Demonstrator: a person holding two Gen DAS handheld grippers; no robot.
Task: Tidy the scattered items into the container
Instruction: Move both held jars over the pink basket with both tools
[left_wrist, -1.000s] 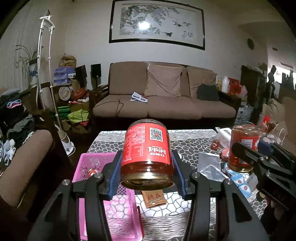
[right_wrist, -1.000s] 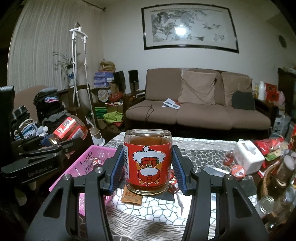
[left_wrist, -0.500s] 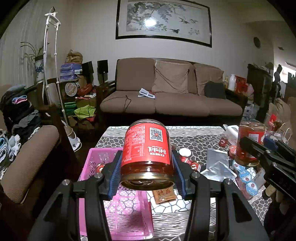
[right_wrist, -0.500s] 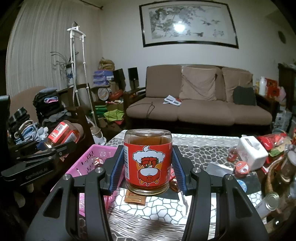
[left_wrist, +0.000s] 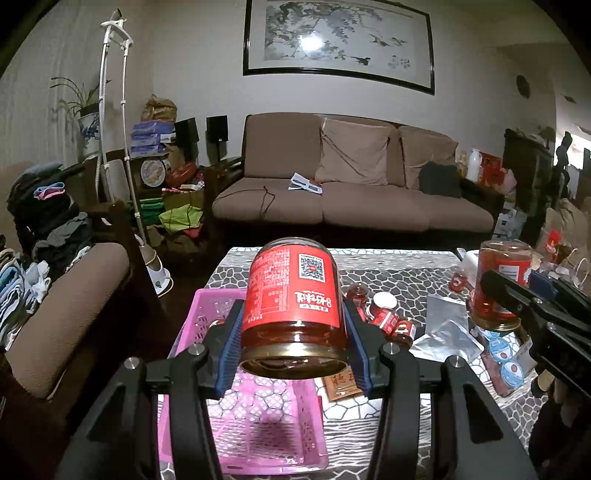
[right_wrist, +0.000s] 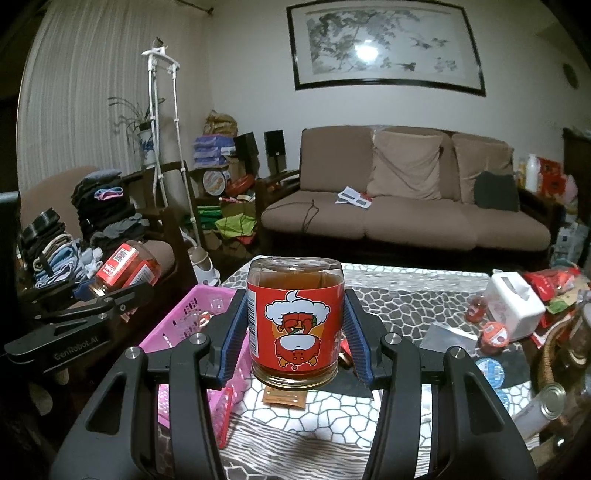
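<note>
My left gripper (left_wrist: 293, 345) is shut on a red-labelled sauce jar (left_wrist: 293, 299) with a QR code, tilted with its gold lid toward the camera, above the near right part of the pink mesh basket (left_wrist: 255, 417). My right gripper (right_wrist: 293, 341) is shut on a glass jar with a cartoon chef label (right_wrist: 295, 325), held upside down over the table beside the basket (right_wrist: 177, 325). Each gripper shows in the other's view: the right one with its jar (left_wrist: 502, 288) at the right, the left one with its jar (right_wrist: 125, 269) at the left.
On the patterned tablecloth (left_wrist: 391, 273) lie small red jars (left_wrist: 384, 310), a silver pouch (left_wrist: 447, 328), a brown sachet (left_wrist: 341, 386) and blue-lidded cups (left_wrist: 506, 358). A white tissue box (right_wrist: 513, 306) and a tin can (right_wrist: 550, 400) sit at the right. An armchair (left_wrist: 62, 299) flanks the left.
In the left wrist view the basket and table have slid right and down, so more of the basket lies under the held jar. The right gripper has barely moved. Both grips are unchanged.
</note>
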